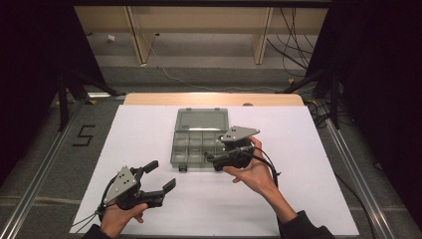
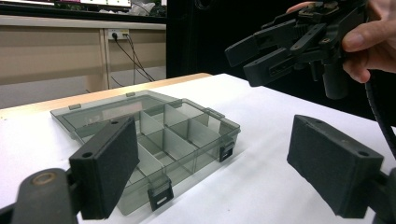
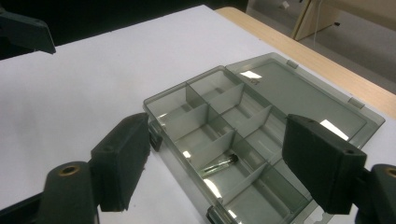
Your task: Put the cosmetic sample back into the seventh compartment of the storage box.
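A clear grey compartment box (image 1: 191,144) lies open in the middle of the white table, its lid (image 1: 201,119) folded flat behind it. One compartment near the front holds a small shiny cylinder (image 3: 219,164); the other compartments in view look bare. My right gripper (image 1: 213,160) hovers over the box's front right corner, open, with nothing between its pads (image 3: 123,163). The left gripper view shows it raised at upper right (image 2: 243,63). My left gripper (image 1: 163,174) stands open near the table's front left, short of the box (image 2: 154,135), holding nothing.
The box's two black latches (image 2: 161,196) hang off its front wall. A white sheet (image 1: 298,199) covers the table, with a bare wooden strip (image 1: 214,98) at the far edge. Metal rails (image 1: 40,169) run along both sides, and cables (image 1: 199,84) lie on the floor beyond.
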The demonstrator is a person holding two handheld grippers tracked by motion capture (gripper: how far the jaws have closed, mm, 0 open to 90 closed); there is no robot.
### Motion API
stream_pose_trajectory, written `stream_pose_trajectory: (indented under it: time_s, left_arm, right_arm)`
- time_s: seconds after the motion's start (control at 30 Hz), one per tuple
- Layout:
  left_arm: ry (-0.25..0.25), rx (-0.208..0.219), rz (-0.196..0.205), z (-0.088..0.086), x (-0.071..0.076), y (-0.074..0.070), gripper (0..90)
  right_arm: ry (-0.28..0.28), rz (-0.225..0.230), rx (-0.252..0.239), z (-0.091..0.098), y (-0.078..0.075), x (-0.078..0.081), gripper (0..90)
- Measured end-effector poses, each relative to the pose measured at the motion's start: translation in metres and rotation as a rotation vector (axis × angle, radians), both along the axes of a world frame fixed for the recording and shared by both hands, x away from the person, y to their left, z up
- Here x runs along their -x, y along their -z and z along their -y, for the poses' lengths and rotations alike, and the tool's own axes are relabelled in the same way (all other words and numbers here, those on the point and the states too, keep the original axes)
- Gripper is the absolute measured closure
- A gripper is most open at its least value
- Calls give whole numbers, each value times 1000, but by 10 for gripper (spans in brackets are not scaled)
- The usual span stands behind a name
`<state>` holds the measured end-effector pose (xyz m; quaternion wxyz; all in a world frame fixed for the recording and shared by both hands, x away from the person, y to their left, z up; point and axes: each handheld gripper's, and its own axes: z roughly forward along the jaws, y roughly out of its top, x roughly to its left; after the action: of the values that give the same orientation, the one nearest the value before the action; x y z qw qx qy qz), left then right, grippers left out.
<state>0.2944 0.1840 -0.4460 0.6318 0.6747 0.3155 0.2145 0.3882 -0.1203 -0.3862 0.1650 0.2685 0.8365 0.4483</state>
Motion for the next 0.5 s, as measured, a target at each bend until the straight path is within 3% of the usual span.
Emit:
stream_pose_trajectory:
  time_s: [0.5]
  left_arm:
    - [0, -2, 2, 0, 0, 0, 155]
  right_arm:
    - [6, 37, -70, 17, -2, 11, 223]
